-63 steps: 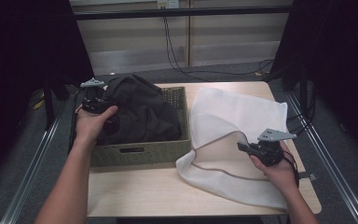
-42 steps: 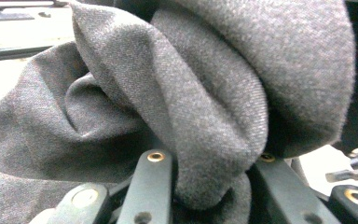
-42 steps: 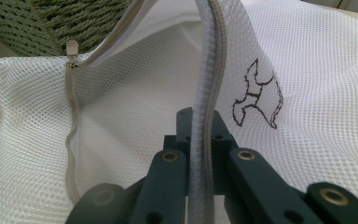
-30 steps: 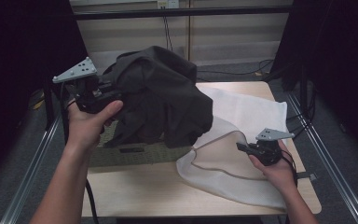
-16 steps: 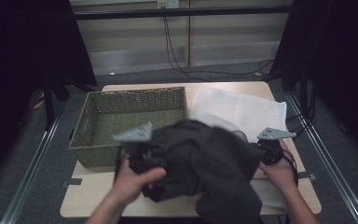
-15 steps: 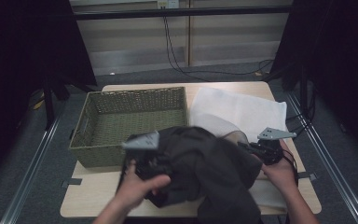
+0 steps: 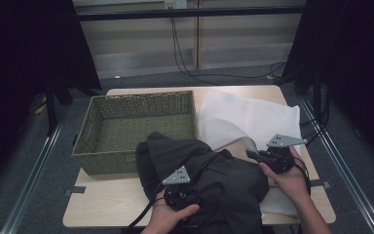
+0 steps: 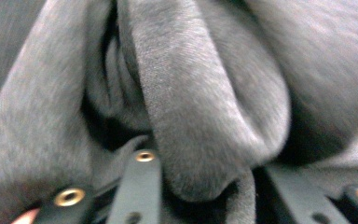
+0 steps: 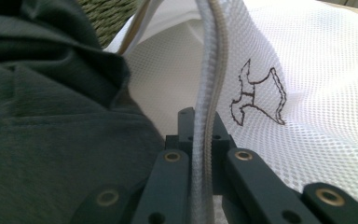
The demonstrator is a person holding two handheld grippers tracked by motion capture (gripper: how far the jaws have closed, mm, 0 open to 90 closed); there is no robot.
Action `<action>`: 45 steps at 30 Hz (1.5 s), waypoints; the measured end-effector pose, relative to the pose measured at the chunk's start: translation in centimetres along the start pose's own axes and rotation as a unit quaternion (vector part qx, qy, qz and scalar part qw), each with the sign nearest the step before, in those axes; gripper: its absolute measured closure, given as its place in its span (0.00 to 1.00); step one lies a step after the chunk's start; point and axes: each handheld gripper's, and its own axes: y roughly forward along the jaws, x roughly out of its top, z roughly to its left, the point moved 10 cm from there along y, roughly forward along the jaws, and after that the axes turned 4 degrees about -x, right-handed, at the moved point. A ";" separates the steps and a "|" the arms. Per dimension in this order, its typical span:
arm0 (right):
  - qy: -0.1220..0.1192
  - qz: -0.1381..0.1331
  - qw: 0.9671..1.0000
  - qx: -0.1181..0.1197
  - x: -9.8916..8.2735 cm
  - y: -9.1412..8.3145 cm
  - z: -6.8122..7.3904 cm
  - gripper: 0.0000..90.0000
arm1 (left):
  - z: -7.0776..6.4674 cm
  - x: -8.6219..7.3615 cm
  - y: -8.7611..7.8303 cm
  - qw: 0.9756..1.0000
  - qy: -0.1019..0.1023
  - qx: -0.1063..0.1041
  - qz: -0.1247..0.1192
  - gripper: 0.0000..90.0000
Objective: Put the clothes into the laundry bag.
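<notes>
Jaws of right gripper clamp the mesh laundry bag's zipper edge, holding its mouth up; left gripper is clamped on the dark garment at the bench front. Stuffing step. Next: push the garment into the mouth.

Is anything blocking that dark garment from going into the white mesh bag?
Nothing visible does. The right claw pinches the white mesh bag by its zipper edge, holding the mouth up, and the dark garment, gripped by the left claw, already lies against that opening.
</notes>
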 end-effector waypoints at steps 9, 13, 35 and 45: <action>-0.015 -0.038 0.999 0.028 1.9 -1.9 1.8 1.00 | -2.2 6.5 -1.4 0.980 0.044 0.025 -0.191 0.86; -0.018 -0.036 0.998 0.046 1.5 -2.3 3.0 1.00 | -0.9 5.4 3.1 0.990 0.069 0.076 -0.101 0.84; -0.008 -0.017 1.000 0.024 -0.4 -1.8 2.0 0.99 | 1.1 5.8 -6.6 0.991 0.062 0.083 -0.083 0.18; -0.008 -0.016 0.999 0.027 -0.3 -1.5 2.4 1.00 | -3.0 5.7 1.6 0.993 0.113 -0.002 0.015 0.22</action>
